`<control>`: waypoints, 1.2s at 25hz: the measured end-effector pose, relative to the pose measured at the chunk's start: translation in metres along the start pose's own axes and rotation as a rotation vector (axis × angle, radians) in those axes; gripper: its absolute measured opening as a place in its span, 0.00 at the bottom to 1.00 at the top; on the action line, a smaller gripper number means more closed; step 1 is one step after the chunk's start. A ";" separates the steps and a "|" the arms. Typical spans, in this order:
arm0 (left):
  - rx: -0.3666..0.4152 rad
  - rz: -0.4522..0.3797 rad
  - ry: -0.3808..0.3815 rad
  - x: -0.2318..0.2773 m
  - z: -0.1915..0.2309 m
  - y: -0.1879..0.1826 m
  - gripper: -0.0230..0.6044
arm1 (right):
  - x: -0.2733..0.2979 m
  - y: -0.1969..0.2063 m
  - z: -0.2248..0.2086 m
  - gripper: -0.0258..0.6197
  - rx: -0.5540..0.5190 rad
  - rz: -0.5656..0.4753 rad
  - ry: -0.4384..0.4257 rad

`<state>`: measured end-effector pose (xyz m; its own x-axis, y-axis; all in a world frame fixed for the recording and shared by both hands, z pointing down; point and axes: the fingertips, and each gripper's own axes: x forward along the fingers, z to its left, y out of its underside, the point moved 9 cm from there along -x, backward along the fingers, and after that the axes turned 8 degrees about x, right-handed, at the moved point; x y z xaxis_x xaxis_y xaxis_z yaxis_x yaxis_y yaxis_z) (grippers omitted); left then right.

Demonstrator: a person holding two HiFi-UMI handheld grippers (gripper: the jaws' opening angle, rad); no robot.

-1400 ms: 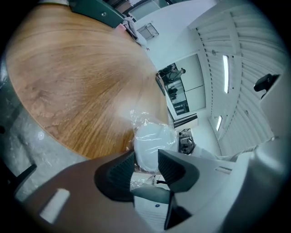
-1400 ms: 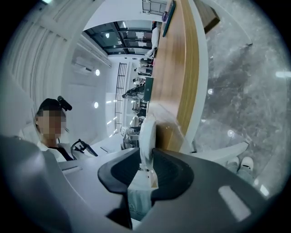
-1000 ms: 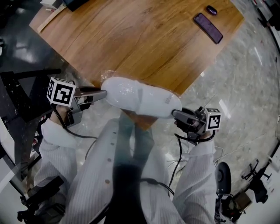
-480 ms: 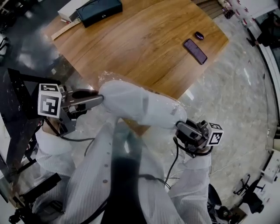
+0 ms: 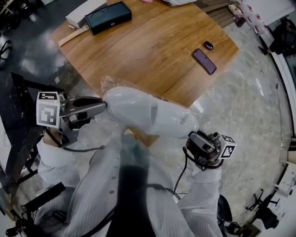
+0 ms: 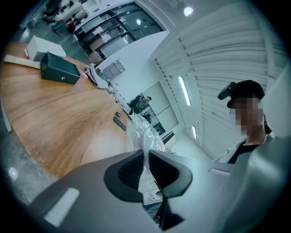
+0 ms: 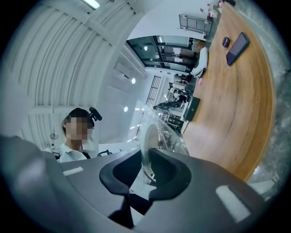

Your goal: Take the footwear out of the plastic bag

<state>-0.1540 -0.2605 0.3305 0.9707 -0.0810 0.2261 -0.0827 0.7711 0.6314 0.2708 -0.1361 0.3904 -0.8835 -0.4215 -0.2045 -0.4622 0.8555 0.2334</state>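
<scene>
A white slipper (image 5: 148,113) lies inside a clear plastic bag (image 5: 110,83), held in the air over the table's near corner. My left gripper (image 5: 102,105) grips the bag's left end. In the left gripper view its jaws have just been closing and pinch crinkled plastic film (image 6: 144,136) between the pads (image 6: 129,170). My right gripper (image 5: 192,136) holds the other end. There its jaws have just been closing too, with the slipper's white edge (image 7: 146,145), still in plastic, clamped between them.
The wooden table (image 5: 152,51) carries a dark phone (image 5: 204,61), a small dark object (image 5: 208,45), a dark box (image 5: 107,17) and a white box (image 5: 85,13) at the far side. A black frame (image 5: 18,115) stands at the left. Marble floor lies to the right.
Both grippers have risen with the bagged slipper between them, so it looks larger and closer to the head camera. The left gripper has rolled a little.
</scene>
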 end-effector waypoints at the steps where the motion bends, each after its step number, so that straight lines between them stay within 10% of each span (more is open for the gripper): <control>1: -0.001 -0.008 -0.003 -0.001 0.001 0.000 0.10 | -0.002 -0.001 0.000 0.16 0.000 -0.009 -0.007; 14: 0.031 -0.081 -0.150 -0.037 0.010 -0.003 0.04 | -0.063 -0.002 0.012 0.13 -0.019 -0.164 0.151; 30: 0.156 -0.130 -0.742 -0.038 0.008 -0.011 0.04 | -0.044 -0.006 0.085 0.13 -0.303 -0.514 0.661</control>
<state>-0.1918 -0.2714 0.3212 0.5737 -0.6102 0.5463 -0.0623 0.6326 0.7720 0.3186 -0.0972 0.3174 -0.3813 -0.8990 0.2154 -0.7316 0.4359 0.5241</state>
